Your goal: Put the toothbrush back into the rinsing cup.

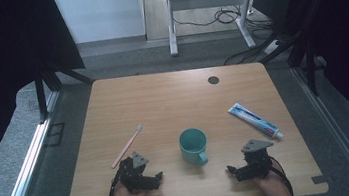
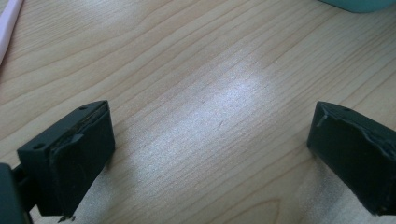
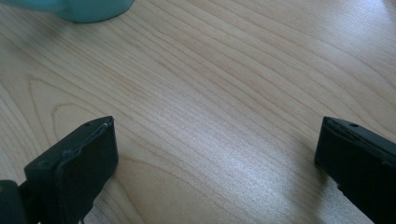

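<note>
A teal mug (image 1: 193, 146) stands upright near the middle of the wooden table (image 1: 178, 102), its handle toward the front. A pink toothbrush (image 1: 127, 145) lies diagonally to the mug's left, and a white and blue toothpaste tube (image 1: 255, 121) lies to its right. My left gripper (image 1: 144, 174) rests near the front edge, left of the mug, open over bare wood (image 2: 210, 126). The toothbrush handle (image 2: 9, 28) and the mug's base (image 2: 359, 4) edge into its view. My right gripper (image 1: 244, 167) rests right of the mug, open with nothing between its fingers (image 3: 74, 163); the mug (image 3: 79, 9) shows at top left.
A small dark round cap (image 1: 213, 80) sits in the tabletop near the far edge. Beyond the table are a grey floor, a white desk frame (image 1: 172, 28) and loose cables (image 1: 225, 16). Dark curtains hang on both sides.
</note>
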`<state>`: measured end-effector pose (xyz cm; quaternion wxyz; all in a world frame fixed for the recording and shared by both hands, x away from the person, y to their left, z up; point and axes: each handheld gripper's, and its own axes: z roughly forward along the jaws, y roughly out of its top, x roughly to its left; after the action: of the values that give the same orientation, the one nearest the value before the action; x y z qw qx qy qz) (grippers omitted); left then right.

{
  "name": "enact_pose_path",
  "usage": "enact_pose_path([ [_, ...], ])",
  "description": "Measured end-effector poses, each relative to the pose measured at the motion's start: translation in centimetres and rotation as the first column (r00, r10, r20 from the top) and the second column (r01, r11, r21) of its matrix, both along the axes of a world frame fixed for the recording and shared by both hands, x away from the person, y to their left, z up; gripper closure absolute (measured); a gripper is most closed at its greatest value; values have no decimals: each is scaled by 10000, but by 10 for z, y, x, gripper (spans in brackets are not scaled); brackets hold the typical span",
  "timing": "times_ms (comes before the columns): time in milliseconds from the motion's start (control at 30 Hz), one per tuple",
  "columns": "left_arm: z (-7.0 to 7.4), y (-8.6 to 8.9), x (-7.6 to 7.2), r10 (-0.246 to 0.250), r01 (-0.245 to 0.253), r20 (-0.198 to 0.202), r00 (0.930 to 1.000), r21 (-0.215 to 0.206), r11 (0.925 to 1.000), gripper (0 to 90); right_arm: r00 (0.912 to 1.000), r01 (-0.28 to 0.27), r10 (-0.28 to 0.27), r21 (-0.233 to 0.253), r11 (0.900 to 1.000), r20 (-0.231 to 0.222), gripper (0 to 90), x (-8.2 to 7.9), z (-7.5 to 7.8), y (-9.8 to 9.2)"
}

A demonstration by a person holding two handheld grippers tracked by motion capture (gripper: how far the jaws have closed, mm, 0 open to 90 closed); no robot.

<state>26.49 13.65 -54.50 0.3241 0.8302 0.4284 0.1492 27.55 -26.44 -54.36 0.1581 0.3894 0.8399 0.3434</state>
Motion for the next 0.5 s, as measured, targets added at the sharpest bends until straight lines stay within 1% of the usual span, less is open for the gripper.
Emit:
enact_pose_path([
  [167,0,0,-1,77,-77,21,10000,-18,10000,17,10000,0,0,1,10000,1,0,0,0,0],
  [500,0,0,-1,15,-15,4,10000,2,10000,6,10000,2,-2,2,10000,1,0,0,0,0],
])
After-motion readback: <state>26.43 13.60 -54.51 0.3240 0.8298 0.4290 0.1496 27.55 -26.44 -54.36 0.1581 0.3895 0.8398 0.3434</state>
